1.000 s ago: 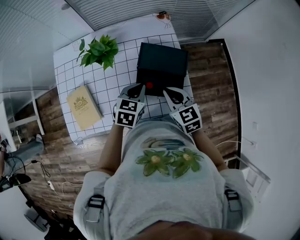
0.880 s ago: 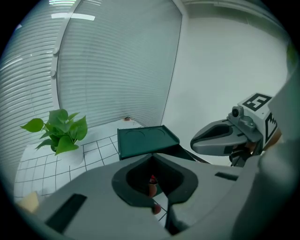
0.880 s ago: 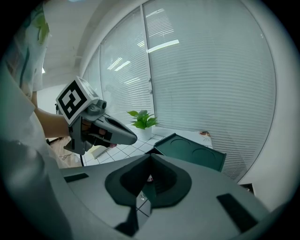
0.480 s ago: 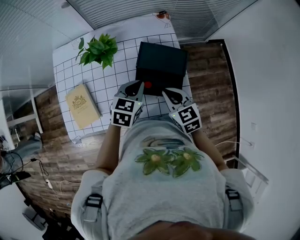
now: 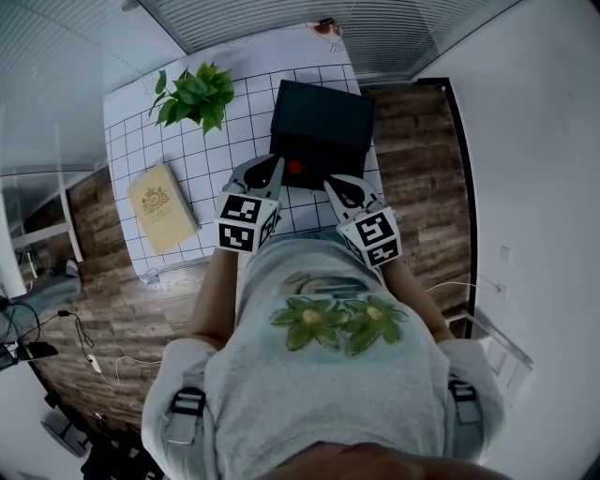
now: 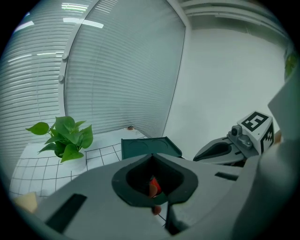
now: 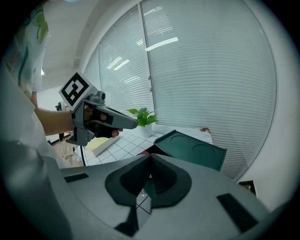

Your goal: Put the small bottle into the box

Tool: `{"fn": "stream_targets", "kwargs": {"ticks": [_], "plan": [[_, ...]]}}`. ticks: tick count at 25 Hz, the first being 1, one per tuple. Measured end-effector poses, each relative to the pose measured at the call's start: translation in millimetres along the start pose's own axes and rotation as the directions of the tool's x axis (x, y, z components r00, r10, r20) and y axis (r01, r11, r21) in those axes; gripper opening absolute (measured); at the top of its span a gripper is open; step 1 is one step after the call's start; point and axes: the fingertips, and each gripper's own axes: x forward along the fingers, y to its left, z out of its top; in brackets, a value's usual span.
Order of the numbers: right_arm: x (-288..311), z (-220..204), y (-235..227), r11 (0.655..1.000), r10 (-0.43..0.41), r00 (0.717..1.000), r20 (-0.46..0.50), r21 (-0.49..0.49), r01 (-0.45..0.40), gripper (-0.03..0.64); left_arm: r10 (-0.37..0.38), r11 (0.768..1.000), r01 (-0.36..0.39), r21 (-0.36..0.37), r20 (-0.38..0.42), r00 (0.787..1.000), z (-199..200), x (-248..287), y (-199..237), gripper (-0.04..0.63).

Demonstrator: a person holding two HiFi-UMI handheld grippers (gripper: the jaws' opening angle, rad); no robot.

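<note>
On the gridded white table (image 5: 230,127), the small bottle (image 5: 294,168) shows its red cap at the dark box's (image 5: 323,117) near-left edge. Your left gripper (image 5: 273,168) and right gripper (image 5: 332,185), both pressed together and empty, flank it, probably so either can reach it.

A bench (image 5: 217,155) covered in a white cloth with a black grid of squares, seen from above. At its far left stands a leafy green plant (image 5: 193,97) in a white pot. Near the front left corner a pale yellow book (image 5: 162,207) lies flat and closed, an emblem on its cover, well apart from the plant. On the right side sits a dark green box (image 5: 322,131), its lid showing two round recesses. At the far edge, beyond the box, lies a small brownish item (image 5: 323,27), too small to identify.
</note>
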Motion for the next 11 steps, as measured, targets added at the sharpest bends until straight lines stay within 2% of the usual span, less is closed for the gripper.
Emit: {"fn": "stream_targets", "kwargs": {"ticks": [4, 11], "plan": [[-0.8, -5.2, -5.0, 1.000, -0.013, 1.000, -0.006, 0.021, 0.014, 0.008, 0.015, 1.000, -0.014, -0.023, 0.031, 0.999, 4.0, -0.9, 4.0, 0.008], [-2.7, -14.2, -6.7, 0.999, -0.019, 1.000, -0.023, 0.046, 0.021, 0.008, 0.046, 0.999, -0.045, -0.030, 0.011, 0.999, -2.4, -0.9, 13.9, 0.008]]}}
